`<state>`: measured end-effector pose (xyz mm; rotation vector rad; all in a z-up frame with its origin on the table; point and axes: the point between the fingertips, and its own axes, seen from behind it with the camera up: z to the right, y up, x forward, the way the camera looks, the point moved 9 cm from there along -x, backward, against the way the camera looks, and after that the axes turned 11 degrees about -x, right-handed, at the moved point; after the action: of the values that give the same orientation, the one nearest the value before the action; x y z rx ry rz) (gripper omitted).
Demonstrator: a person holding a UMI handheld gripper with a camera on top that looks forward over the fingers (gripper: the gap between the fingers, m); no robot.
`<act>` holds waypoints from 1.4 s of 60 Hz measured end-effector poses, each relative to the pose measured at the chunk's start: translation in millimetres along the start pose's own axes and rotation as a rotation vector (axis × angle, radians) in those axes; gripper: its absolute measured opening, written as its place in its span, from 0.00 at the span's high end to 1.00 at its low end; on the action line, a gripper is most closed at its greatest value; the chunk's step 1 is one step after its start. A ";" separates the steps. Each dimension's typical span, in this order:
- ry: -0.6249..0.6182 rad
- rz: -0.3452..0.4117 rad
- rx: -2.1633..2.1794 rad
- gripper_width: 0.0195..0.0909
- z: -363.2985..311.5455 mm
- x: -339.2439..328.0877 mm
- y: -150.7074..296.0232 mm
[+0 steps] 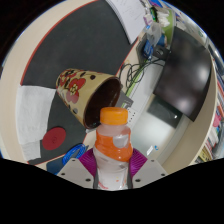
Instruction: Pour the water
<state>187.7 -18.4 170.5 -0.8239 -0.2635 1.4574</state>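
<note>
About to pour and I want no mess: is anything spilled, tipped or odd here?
No spill shows. The orange-capped bottle is gripped between the gripper's pads, cap still on. The patterned cup just beyond appears tilted, but so does the whole tabletop, so probably the camera's lean.

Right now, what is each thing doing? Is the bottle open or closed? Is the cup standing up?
bottle: held between the fingers, orange cap on, closed.
orange cap: on the bottle's neck.
patterned cup: tipped in this view, open mouth facing the bottle; inside looks dark, water cannot be told.
gripper: shut on the bottle, both pink pads against it.
</note>
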 end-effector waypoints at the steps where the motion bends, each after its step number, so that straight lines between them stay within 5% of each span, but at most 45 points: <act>1: 0.004 0.003 0.011 0.73 -0.5 0.2 -0.1; 24: -0.034 0.172 0.948 0.73 28.6 -43.6 -40.6; 38: 0.000 0.282 1.644 0.73 -14.2 -32.4 -61.2; 58: 0.025 0.347 1.964 0.73 -61.5 15.4 -27.5; 72: -0.015 0.318 2.008 0.73 -87.6 20.1 -17.8; 84: 0.018 0.306 1.991 0.49 -87.5 18.7 -18.4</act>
<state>259.1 -28.1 114.4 0.7924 1.2360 1.2266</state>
